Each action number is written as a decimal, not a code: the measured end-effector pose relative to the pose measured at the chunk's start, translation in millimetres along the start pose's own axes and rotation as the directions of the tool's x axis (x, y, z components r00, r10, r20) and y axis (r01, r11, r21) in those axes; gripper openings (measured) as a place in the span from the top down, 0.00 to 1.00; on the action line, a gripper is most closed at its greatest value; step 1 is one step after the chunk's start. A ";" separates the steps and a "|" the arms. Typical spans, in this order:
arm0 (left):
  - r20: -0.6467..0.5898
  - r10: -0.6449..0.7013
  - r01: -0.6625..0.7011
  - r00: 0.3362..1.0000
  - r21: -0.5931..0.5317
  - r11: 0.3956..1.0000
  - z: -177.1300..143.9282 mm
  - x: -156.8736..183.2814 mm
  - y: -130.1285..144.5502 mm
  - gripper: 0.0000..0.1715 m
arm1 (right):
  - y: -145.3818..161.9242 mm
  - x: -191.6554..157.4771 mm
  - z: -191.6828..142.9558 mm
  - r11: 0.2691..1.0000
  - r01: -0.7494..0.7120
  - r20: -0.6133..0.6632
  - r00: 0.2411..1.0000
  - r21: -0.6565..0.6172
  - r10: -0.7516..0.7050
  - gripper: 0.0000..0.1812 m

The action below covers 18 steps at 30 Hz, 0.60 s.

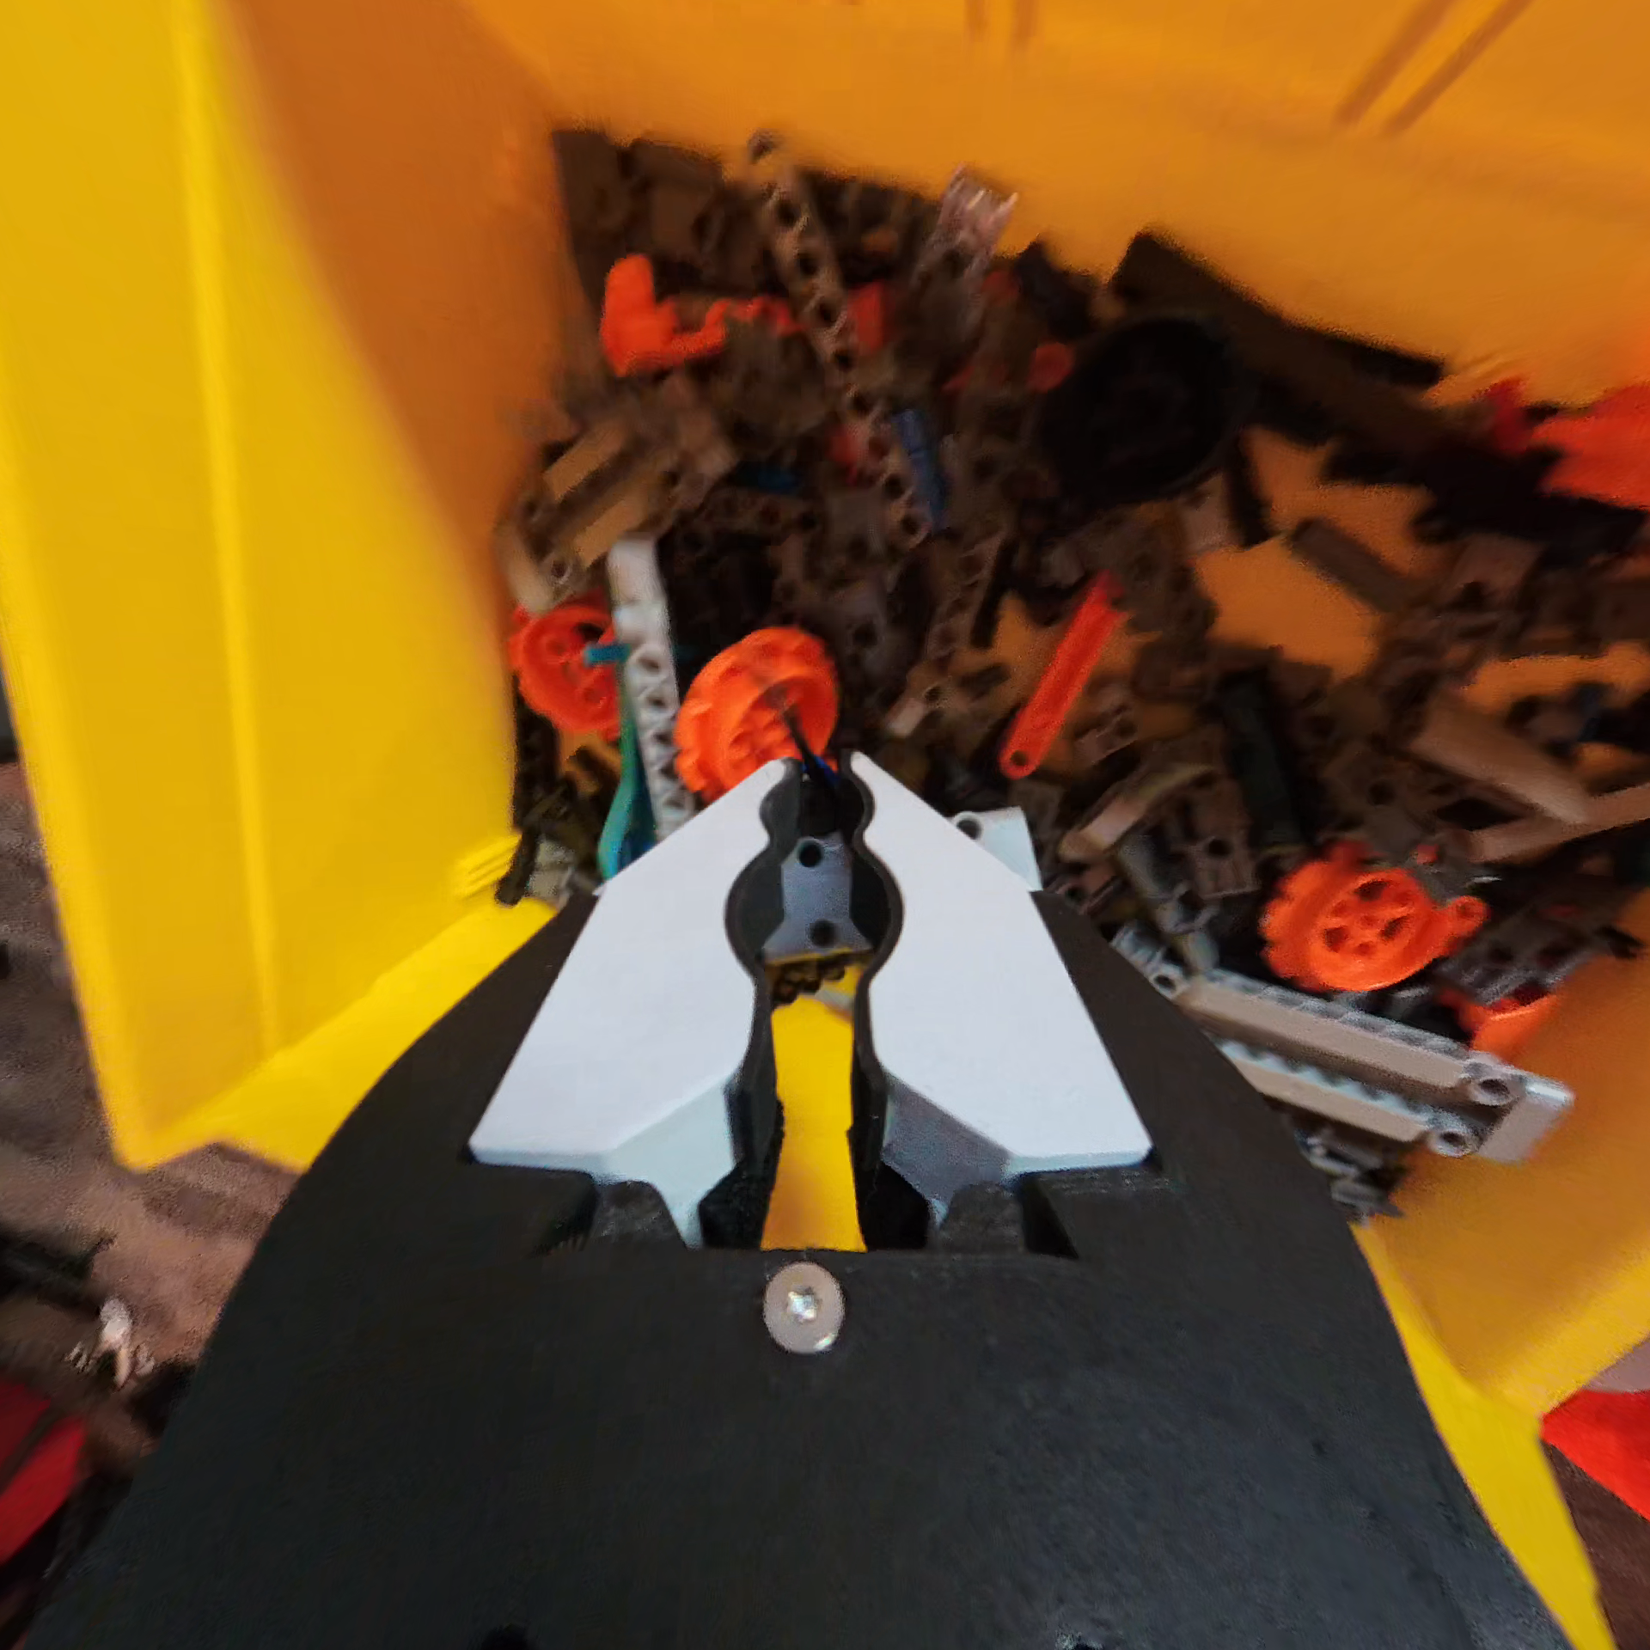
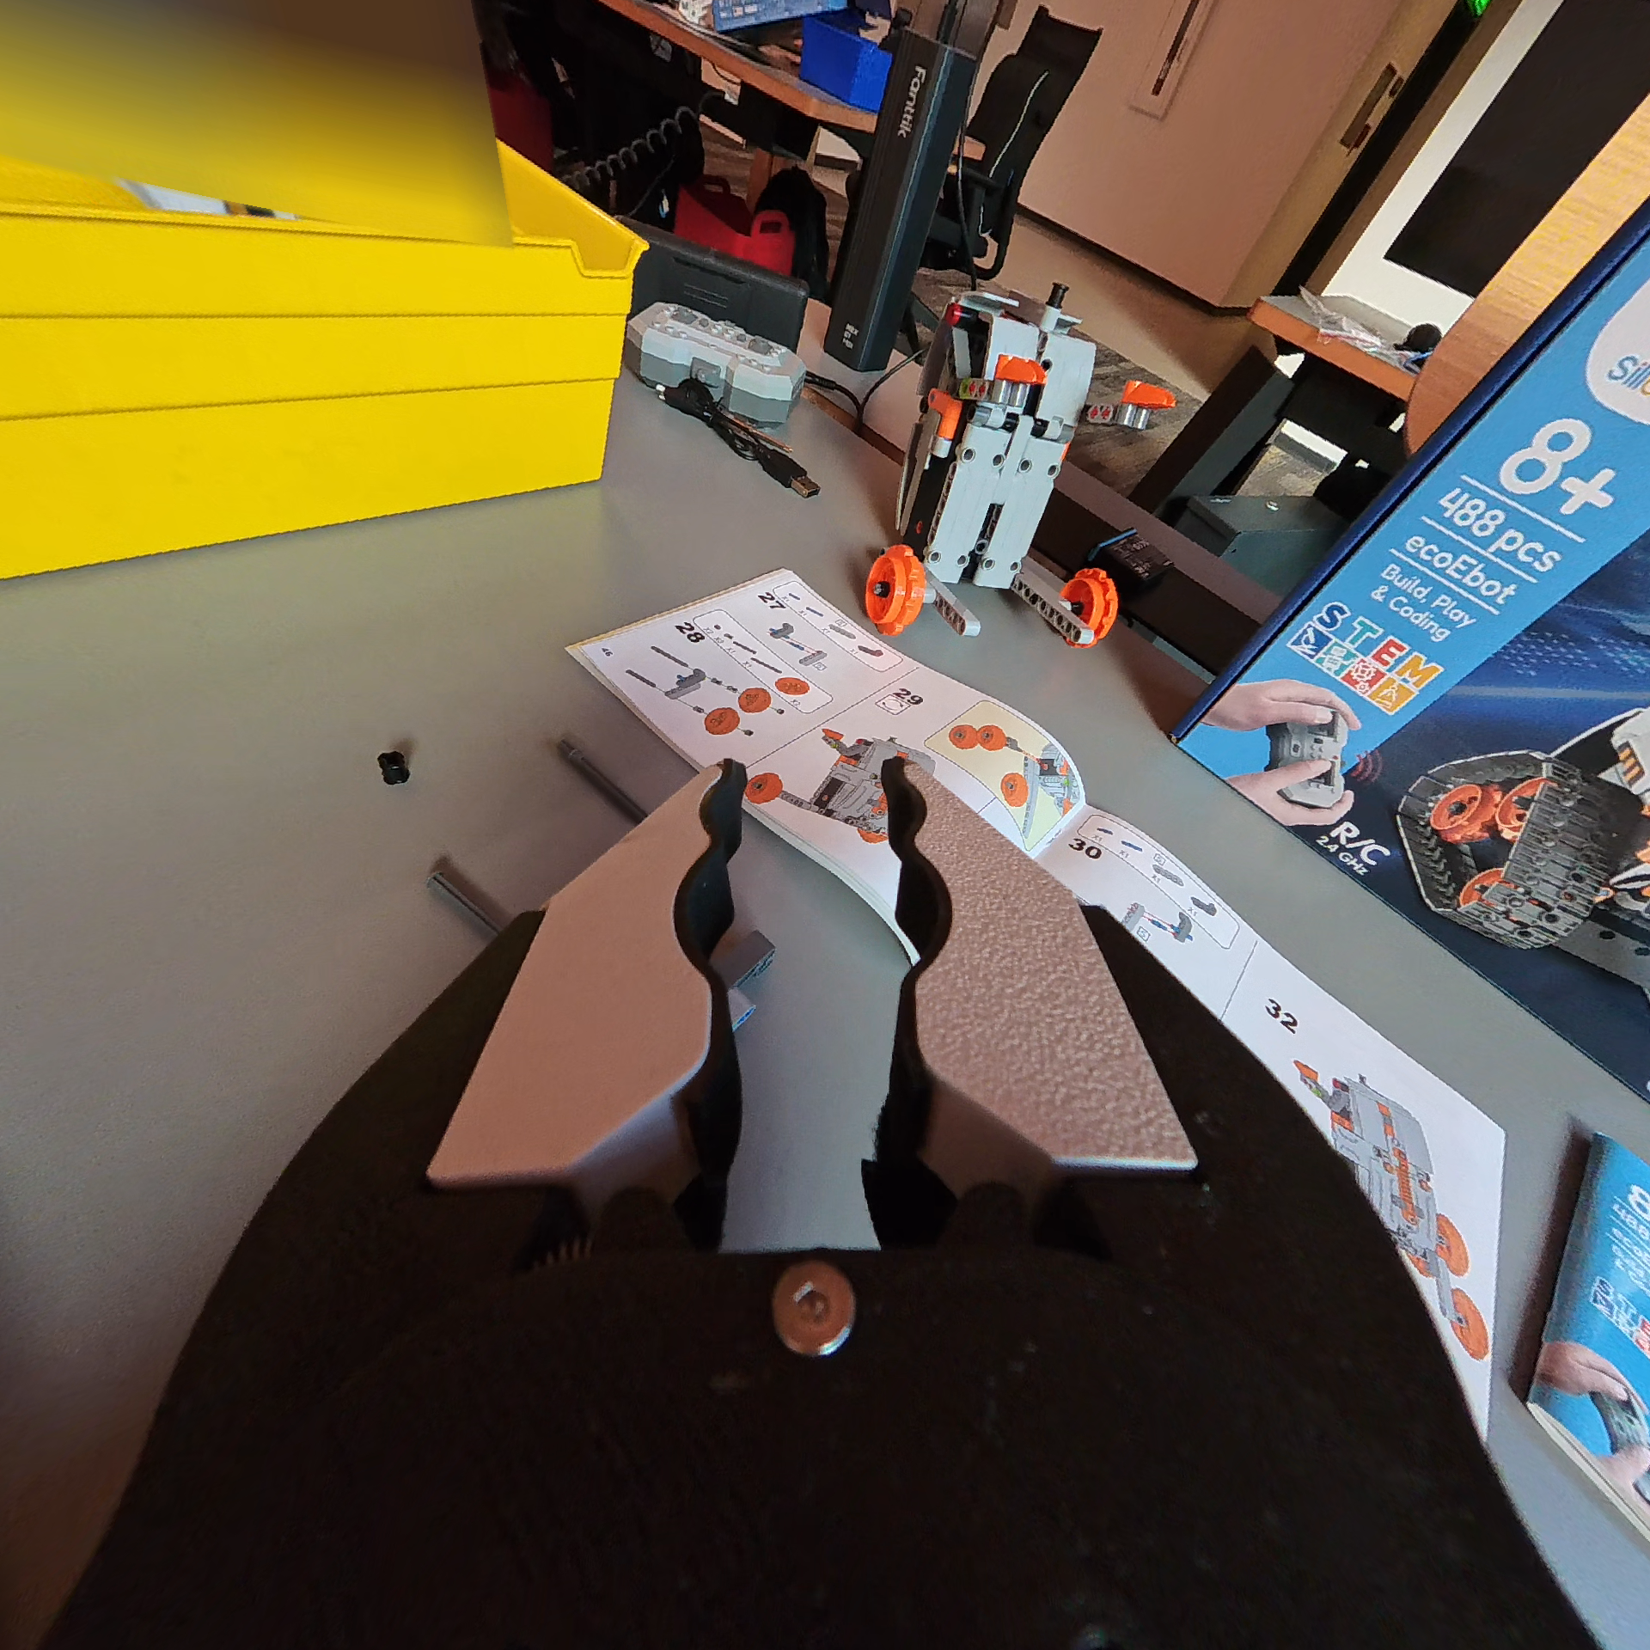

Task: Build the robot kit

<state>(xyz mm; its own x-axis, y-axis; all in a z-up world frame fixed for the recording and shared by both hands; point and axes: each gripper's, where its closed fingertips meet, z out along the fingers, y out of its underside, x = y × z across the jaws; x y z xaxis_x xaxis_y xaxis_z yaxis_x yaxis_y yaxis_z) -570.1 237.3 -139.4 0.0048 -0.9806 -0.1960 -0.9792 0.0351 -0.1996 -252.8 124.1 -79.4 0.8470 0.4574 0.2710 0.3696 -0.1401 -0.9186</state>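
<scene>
Our left tongs (image 1: 820, 775) hang over the yellow bin (image 1: 268, 446), jaws closed on a small grey piece (image 1: 814, 893) with a dark pin at the tips; an orange wheel (image 1: 750, 705) lies just beyond, centre frame; our right tongs (image 2: 812, 786) stand open and empty above the booklet (image 2: 893, 714); two grey axles (image 2: 598, 781) lie left on the table (image 2: 223, 804), model (image 2: 991, 464) upper centre.

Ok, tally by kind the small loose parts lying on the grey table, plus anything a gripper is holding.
Thin dark metal rods: 2
Small black plastic connector: 1
Small grey block, half hidden under the open right gripper: 1
Grey holed plastic piece clamped in the left gripper: 1
Total: 5
</scene>
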 end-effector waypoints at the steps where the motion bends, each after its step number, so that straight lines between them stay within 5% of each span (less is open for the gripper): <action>1: 0.024 -0.006 0.006 1.000 -0.022 1.000 -1.4 -6.5 8.2 0.99 | 0.1 -0.2 0.1 1.000 0.000 0.001 1.000 0.000 0.000 0.83; 3: 0.049 -0.042 0.044 0.998 -0.051 0.998 -4.4 -16.0 21.1 0.96 | 0.4 -0.5 0.4 1.000 0.003 0.001 1.000 -0.004 -0.003 0.83; 8: -0.241 -0.109 0.147 0.964 0.144 0.979 -26.4 34.8 -10.9 0.60 | 2.5 -1.1 1.5 1.000 0.005 0.002 1.000 -0.014 -0.005 0.83; 11: -0.233 -0.030 0.061 0.972 0.126 0.990 -21.2 63.0 -10.9 0.39 | 3.0 -1.2 1.9 1.000 0.001 0.004 1.000 -0.015 -0.001 0.83; 15: -0.073 0.112 -0.111 0.991 0.022 0.994 -7.1 70.9 2.9 0.34 | 4.1 -1.6 2.8 1.000 -0.004 0.008 1.000 -0.018 0.005 0.83; 18: -0.033 0.120 -0.120 0.992 0.008 0.993 -5.3 65.3 4.5 0.51 | 3.7 -1.8 2.9 1.000 -0.002 0.008 1.000 -0.016 0.002 0.83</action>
<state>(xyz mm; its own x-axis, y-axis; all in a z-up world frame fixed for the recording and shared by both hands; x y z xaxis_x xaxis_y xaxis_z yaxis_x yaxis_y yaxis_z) -575.3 172.4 -148.0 -0.1196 -0.9751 -0.1866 -0.9711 0.1540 -0.1822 -254.1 125.2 -84.1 0.8447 0.4640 0.2667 0.3741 -0.1554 -0.9143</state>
